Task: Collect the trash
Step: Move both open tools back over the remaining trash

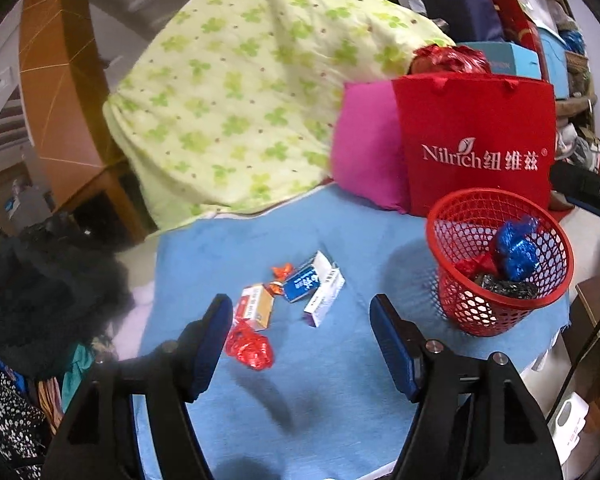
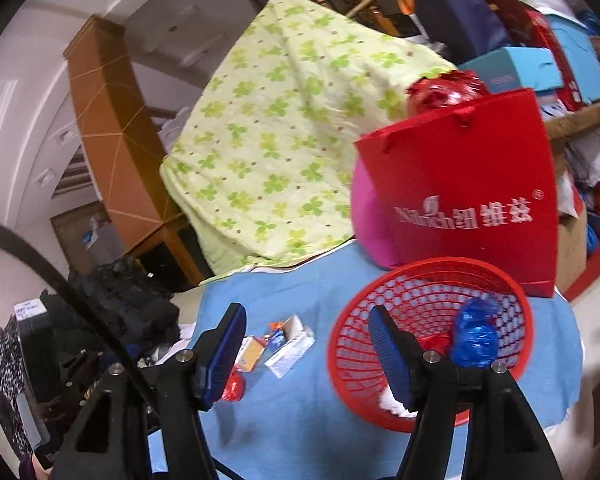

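While both tools, left (image 1: 302,320) and right (image 2: 308,332), hang wide and empty, the trash (image 1: 288,292) lies bunched on the blue cloth (image 1: 340,360) beside the basket (image 1: 500,264); a grab could nudge neighbours away, or tip the light basket.

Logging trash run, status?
Left gripper open, empty. Right gripper open, over red basket. Boxes, red wrapper still on blue cloth. Path clear.
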The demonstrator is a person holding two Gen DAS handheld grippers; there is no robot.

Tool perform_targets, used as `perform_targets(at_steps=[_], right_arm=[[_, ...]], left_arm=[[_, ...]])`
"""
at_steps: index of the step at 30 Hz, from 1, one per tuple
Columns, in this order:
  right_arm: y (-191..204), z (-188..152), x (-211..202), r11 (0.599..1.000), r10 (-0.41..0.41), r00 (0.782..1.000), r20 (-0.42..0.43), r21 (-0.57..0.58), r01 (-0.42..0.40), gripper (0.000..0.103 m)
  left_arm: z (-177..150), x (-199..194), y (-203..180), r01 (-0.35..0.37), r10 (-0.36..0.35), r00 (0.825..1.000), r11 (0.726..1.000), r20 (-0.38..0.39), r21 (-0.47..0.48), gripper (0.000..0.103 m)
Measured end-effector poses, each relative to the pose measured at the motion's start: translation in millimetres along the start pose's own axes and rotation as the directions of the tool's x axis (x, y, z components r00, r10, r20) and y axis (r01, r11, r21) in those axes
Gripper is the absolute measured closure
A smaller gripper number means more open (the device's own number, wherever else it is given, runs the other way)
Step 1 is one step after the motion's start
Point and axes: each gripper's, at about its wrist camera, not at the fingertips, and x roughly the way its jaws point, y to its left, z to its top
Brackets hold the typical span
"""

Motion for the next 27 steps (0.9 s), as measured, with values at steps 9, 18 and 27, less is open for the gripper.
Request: perform_targets(at_steps=[9,18,27], right_arm=[[34,-6,11,0.998,0.031,0.999,-0.038,-0.056,-0.033,0.035],[61,-14,23,0.994,0.054,0.996,-0.076,-0.096,-0.061,0.035],[88,-26,44,0.988,0.077,0.988,-0.135,-0.125,-0.094,0.035]], left_arm=[[-11,1,24,-0.011,0.01,1.0,0.999,-0.011,-0.053,0.031],[-25,5,50,-0.026,0.023,0.999,0.994,-0.026,-0.11,0.031],[-41,12,76,-0.044,0.037,0.998,0.986,-0.046,-0.162,0.031]])
